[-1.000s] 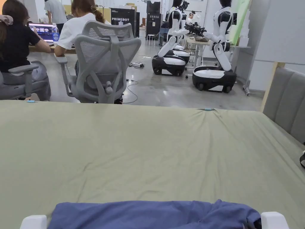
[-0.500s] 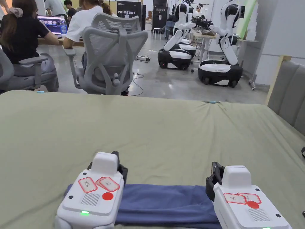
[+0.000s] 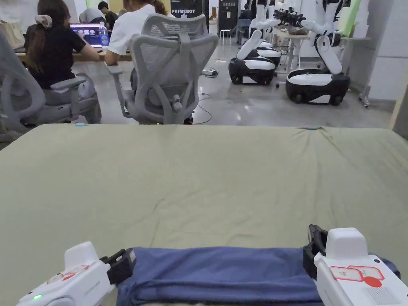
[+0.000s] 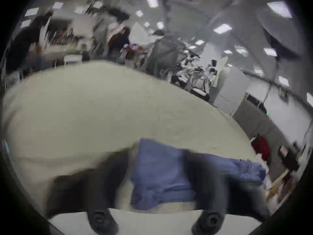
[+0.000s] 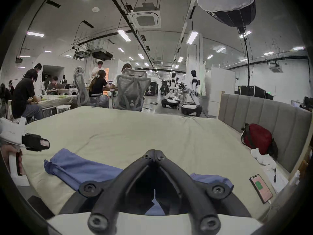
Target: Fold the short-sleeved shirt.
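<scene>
Two grippers flank the blue shirt (image 3: 219,271) lying on the bed (image 3: 199,179) at its near edge: right gripper (image 5: 155,151) fingers closed empty, left gripper (image 4: 156,176) fingers spread, so pinch both ends evenly.

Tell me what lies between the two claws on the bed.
In the head view, the folded blue shirt spans the stretch between the left claw and the right claw, lying on the green bed sheet.

1. The left gripper view is motion-blurred; the left gripper's (image 4: 157,176) jaw spacing is unclear.
2. The shirt's (image 3: 223,273) near edge is cut off by the head view's bottom edge.
3. The right gripper (image 3: 314,249) hides the shirt's right end.
</scene>
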### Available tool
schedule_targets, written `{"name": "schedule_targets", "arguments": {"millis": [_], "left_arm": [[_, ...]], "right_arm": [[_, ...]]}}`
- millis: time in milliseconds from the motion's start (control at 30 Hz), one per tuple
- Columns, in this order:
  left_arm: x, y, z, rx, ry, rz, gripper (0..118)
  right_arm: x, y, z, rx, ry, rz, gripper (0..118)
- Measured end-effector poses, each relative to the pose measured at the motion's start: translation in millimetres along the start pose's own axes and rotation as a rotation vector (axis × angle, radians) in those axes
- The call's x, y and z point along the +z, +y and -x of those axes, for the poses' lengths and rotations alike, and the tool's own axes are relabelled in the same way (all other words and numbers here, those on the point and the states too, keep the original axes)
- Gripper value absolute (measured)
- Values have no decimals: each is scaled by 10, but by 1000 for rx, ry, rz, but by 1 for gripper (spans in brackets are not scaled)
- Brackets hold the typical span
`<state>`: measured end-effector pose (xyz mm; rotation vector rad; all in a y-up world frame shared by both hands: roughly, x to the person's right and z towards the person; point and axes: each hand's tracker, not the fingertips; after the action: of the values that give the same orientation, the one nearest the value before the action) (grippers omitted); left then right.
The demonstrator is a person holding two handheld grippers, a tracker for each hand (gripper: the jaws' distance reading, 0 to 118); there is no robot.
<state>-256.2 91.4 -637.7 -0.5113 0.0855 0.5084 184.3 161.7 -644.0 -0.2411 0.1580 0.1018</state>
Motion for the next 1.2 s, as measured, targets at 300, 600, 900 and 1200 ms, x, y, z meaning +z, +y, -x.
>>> {"name": "schedule_targets", "arguments": {"millis": [300,600,900,1200], "left_arm": [[-475,-233,625,576,-316,70,118],[-992,-293,360,779,-281,172,9],[-402,571,383,245,85,-95,7],[-287,77,-1286,-464,66,-83,7]], "right_arm": [[-118,-43,113,2,2,35,0],[-142,-63,27,16,-20,62,0],[-247,-110,52,22,4,88,0],[-207,-117,12,29,58,94,0]]}}
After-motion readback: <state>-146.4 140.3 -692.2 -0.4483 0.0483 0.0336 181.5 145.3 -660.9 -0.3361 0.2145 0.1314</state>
